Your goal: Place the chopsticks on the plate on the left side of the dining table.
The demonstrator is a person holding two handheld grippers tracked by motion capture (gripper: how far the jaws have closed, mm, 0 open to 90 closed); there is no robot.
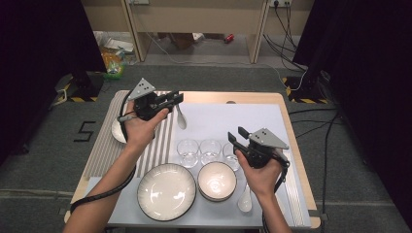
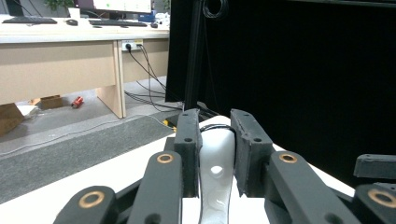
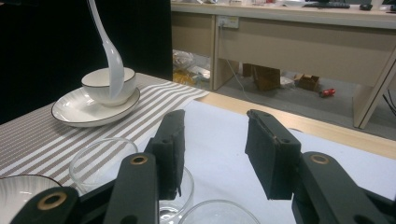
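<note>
My left gripper [image 1: 176,99] is held over the far left of the table, shut on the handle of a white spoon [image 1: 180,119] whose bowl hangs down above the white mat. In the left gripper view the spoon handle [image 2: 217,172] is clamped between the two pads. My right gripper [image 1: 237,135] hovers open over the right-hand glass [image 1: 231,154], with nothing between its fingers. In the right gripper view the hanging spoon [image 3: 112,60] dangles in front of a small bowl [image 3: 100,84] that sits on a plate [image 3: 74,112].
Three clear glasses stand in a row, the left one [image 1: 188,151] and the middle one [image 1: 210,148] uncovered. Nearer the front lie a large plate [image 1: 166,191], a bowl [image 1: 217,180] and a second spoon [image 1: 245,200]. A striped mat [image 1: 104,145] covers the left side.
</note>
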